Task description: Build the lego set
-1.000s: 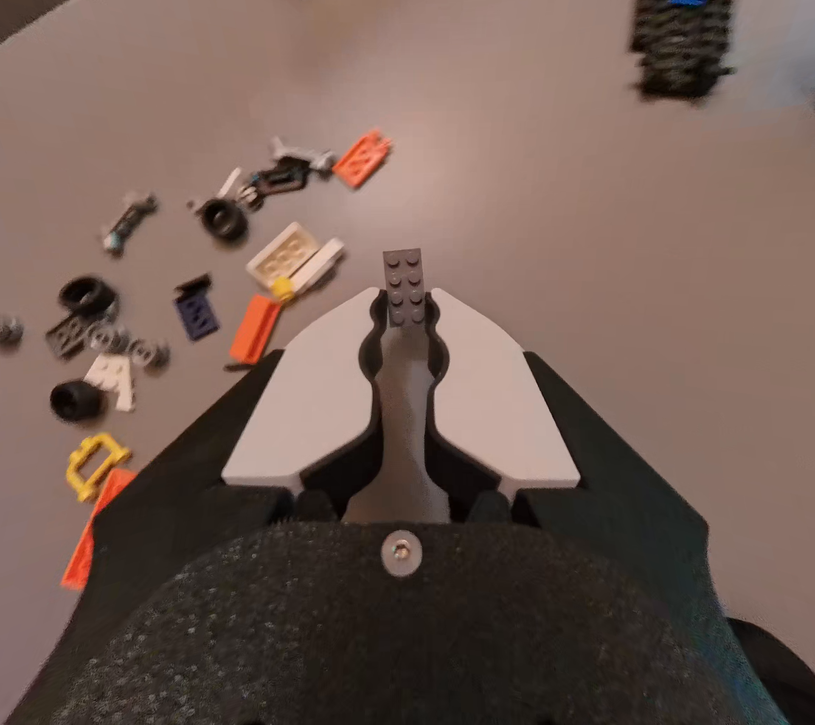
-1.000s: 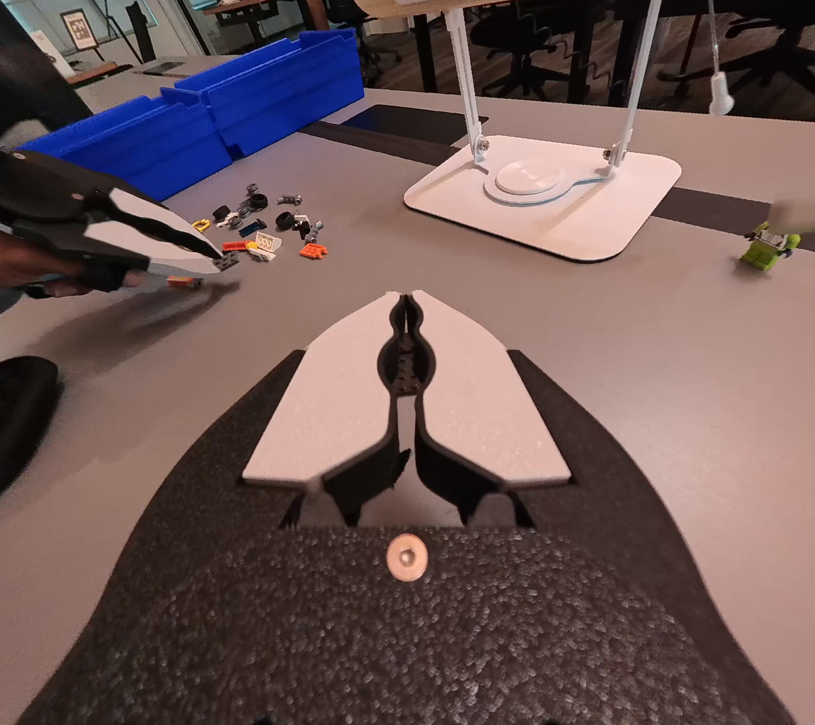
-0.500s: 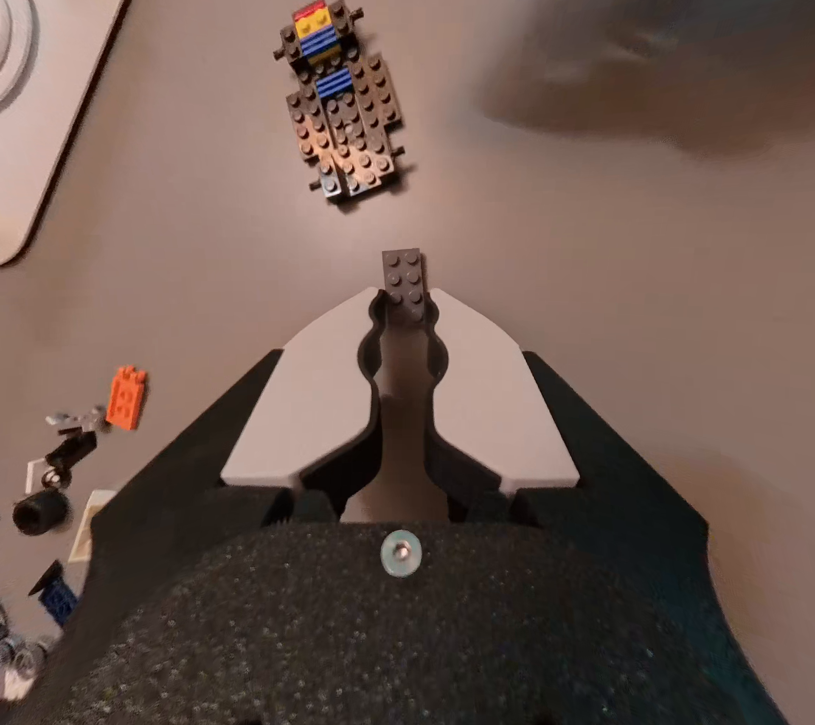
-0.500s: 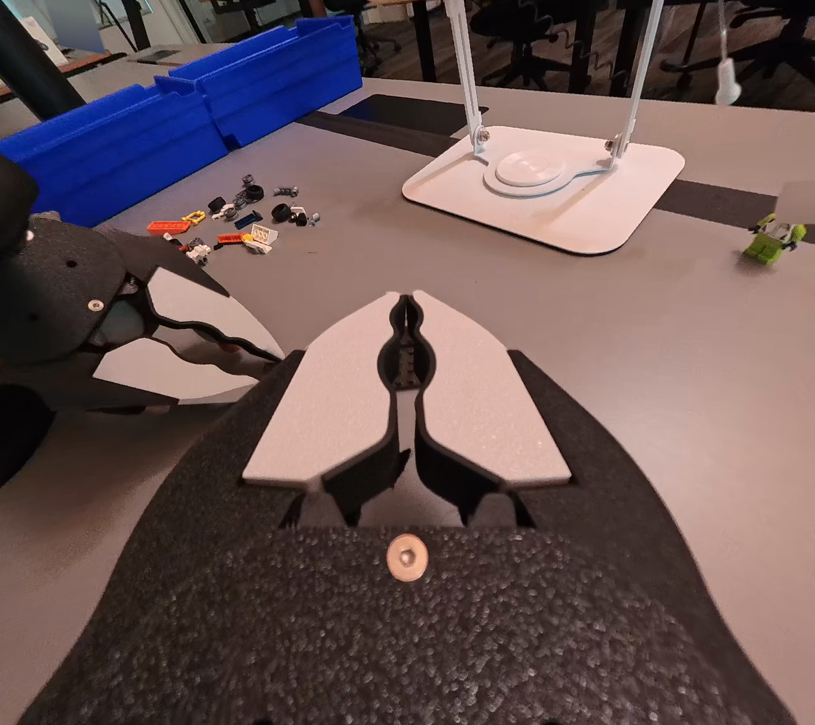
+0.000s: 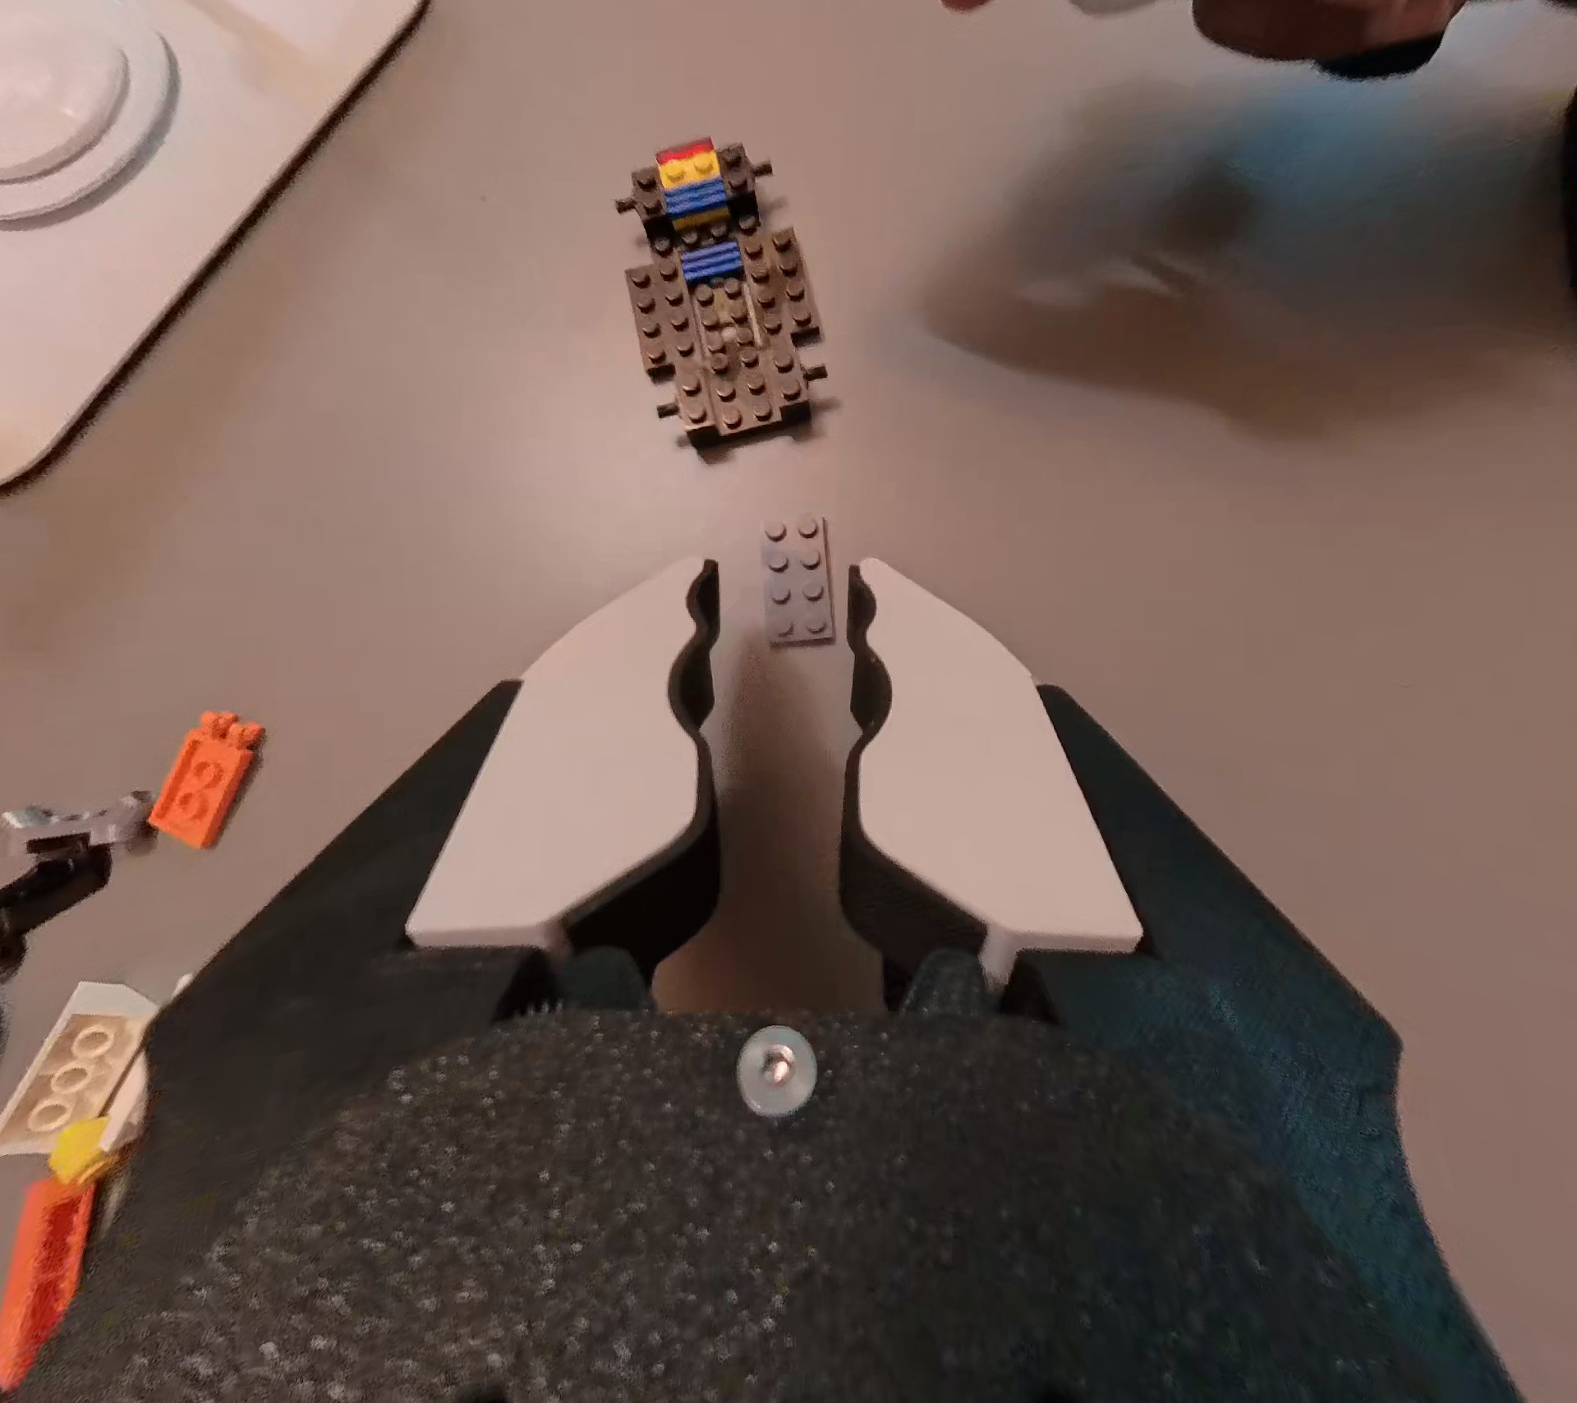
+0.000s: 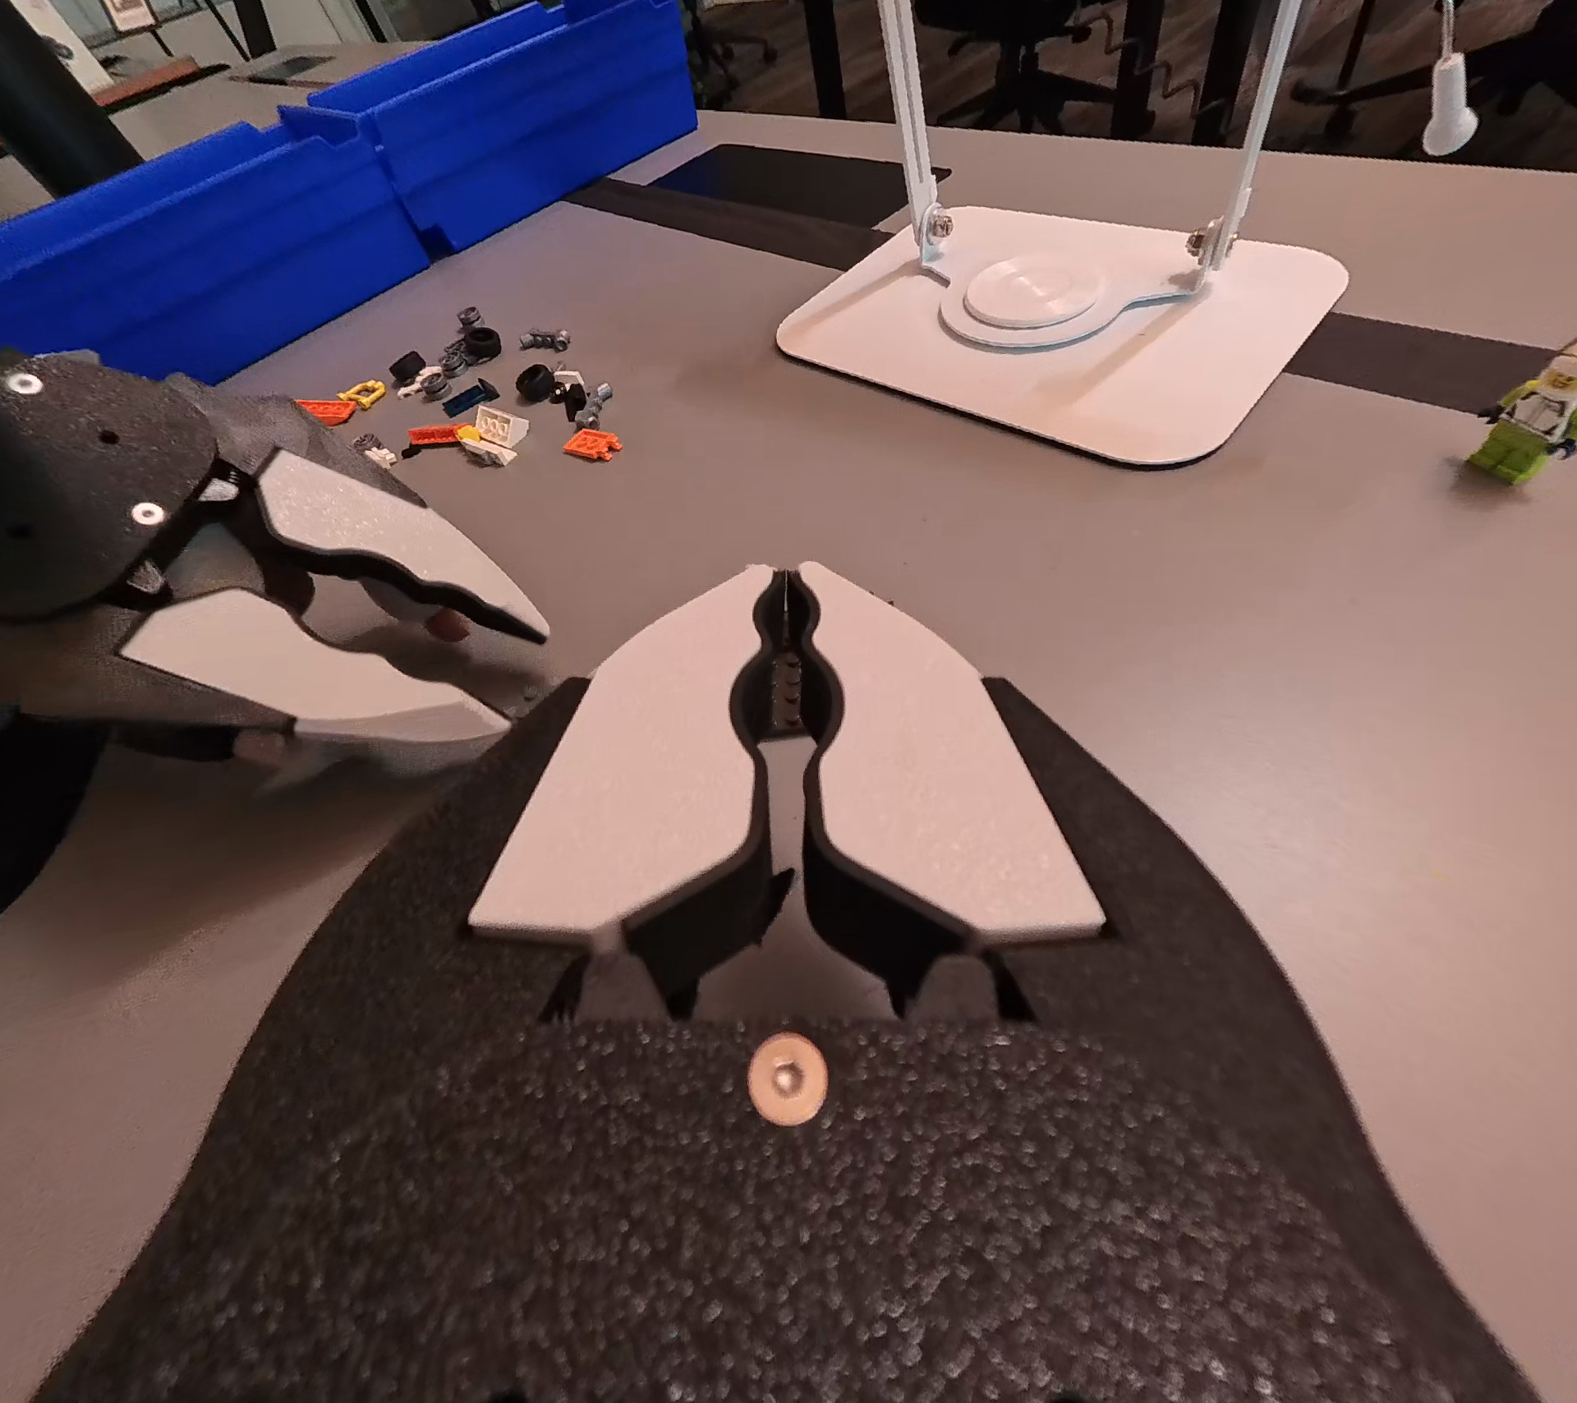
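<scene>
The left gripper (image 5: 778, 577) has open jaws around a grey plate (image 5: 800, 579). The right gripper (image 6: 782, 577) has jaws closed on the car (image 5: 724, 304).

Two grippers are seen, one gray two-by-four plate (image 5: 800, 579), one partly built dark chassis (image 5: 721, 304), two blue bins (image 6: 341, 184), one white stand base (image 6: 1067, 338), one green minifigure (image 6: 1527, 423), and three black tires (image 6: 483, 340).

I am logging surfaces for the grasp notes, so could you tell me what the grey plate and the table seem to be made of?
Grey plate: likely hard moulded plastic, judging by its crisp studs and soft sheen. Table: smooth, matt grey top, perhaps laminate; it shows only diffuse light patches, so the material stays uncertain.
</scene>
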{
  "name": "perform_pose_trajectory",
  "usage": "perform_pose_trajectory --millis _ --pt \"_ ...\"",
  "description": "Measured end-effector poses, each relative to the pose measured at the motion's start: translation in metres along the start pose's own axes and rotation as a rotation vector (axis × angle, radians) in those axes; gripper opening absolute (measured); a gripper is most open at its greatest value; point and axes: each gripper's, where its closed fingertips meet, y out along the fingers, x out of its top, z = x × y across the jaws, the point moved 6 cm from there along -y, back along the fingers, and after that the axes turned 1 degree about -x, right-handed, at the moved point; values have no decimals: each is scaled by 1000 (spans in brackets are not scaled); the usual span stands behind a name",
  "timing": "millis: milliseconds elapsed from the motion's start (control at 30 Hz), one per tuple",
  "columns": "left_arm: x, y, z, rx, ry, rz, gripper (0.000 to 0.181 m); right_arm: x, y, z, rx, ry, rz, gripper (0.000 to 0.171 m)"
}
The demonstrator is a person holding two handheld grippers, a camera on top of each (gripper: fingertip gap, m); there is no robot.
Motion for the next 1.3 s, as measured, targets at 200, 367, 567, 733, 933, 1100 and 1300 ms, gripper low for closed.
perform_pose_trajectory --millis 200,367,567,733,933,1100,1300 --pt "2 -17 10 36 -47 -126 26 3 -2 1 12 -17 -16 0" --pt "-7 -19 9 28 -51 -108 23 2 -4 7 64 -158 24 4" --pt "-12 -7 -3 8 0 -39 31 -15 3 3 58 -269 151 23" --pt "-18 -5 -3 15 35 3 39 -20 6 0 64 -247 177 27" --pt "-17 3 1 -3 33 12 28 -23 8 3 63 -283 188 23" --pt "-12 8 0 -13 66 42 24 -24 9 5 70 -294 196 22" --pt "-8 11 -2 -18 93 79 16 -27 11 5 76 -276 210 22"
